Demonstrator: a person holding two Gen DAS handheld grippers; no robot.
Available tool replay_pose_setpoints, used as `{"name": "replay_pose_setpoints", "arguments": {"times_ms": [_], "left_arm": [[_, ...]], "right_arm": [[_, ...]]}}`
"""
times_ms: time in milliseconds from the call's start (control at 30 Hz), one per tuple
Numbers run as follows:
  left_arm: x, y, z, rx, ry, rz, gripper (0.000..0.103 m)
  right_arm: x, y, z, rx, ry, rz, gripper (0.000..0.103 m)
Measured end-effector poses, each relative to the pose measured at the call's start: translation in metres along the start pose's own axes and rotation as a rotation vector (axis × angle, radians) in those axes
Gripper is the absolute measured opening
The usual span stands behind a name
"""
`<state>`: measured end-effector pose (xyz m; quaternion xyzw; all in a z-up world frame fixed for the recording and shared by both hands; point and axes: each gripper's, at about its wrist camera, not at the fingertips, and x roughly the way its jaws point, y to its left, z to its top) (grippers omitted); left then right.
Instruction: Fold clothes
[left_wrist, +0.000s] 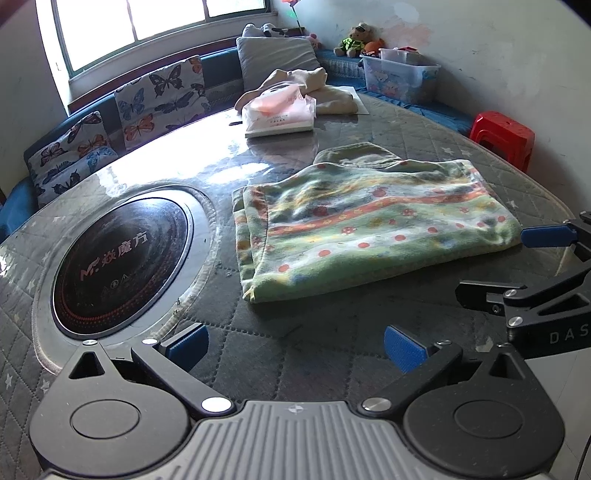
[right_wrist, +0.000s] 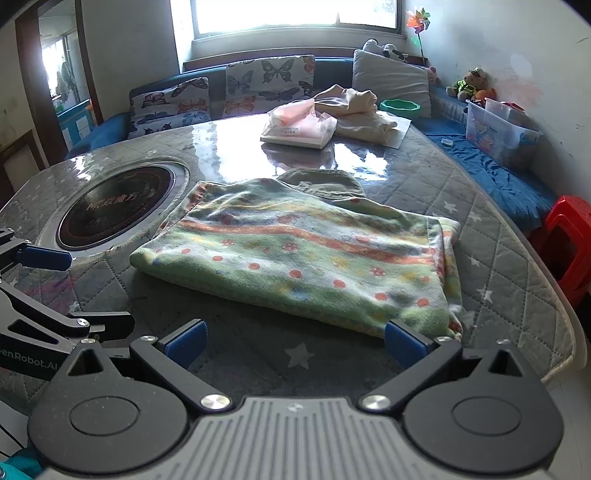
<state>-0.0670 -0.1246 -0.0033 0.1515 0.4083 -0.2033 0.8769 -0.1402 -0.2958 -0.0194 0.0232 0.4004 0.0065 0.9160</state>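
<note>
Blue-padded left tool (left_wrist: 295, 349) and right tool (right_wrist: 295, 341) gape wide, empty.

Green fleece garment with orange stripes and red flower dots (left_wrist: 369, 225) (right_wrist: 306, 254): folded flat into a rough rectangle, centre-right of frame on the quilted table; plain green flap protrudes at far edge.

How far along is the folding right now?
Done: the green patterned garment lies folded into a flat rectangle on the table. In hand: nothing; the left gripper and right gripper are both open and hold nothing, on the near side of the garment. Left: the cream clothes at the far side look crumpled and unfolded.
</note>
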Motion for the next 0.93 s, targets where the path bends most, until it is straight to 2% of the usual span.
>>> {"name": "replay_pose_setpoints", "arguments": {"times_ms": [733, 933], "left_arm": [[0.0, 0.056, 0.009, -0.137, -0.044, 0.069, 0.103], [-0.001, 0.085, 0.009, -0.192, -0.057, 0.121, 0.103]], "right_arm": [[0.021, 0.038, 0.046, -0.073, -0.09, 0.067, 0.103], [0.03, 0.057, 0.063, -0.089, -0.129, 0.089, 0.103]]}}
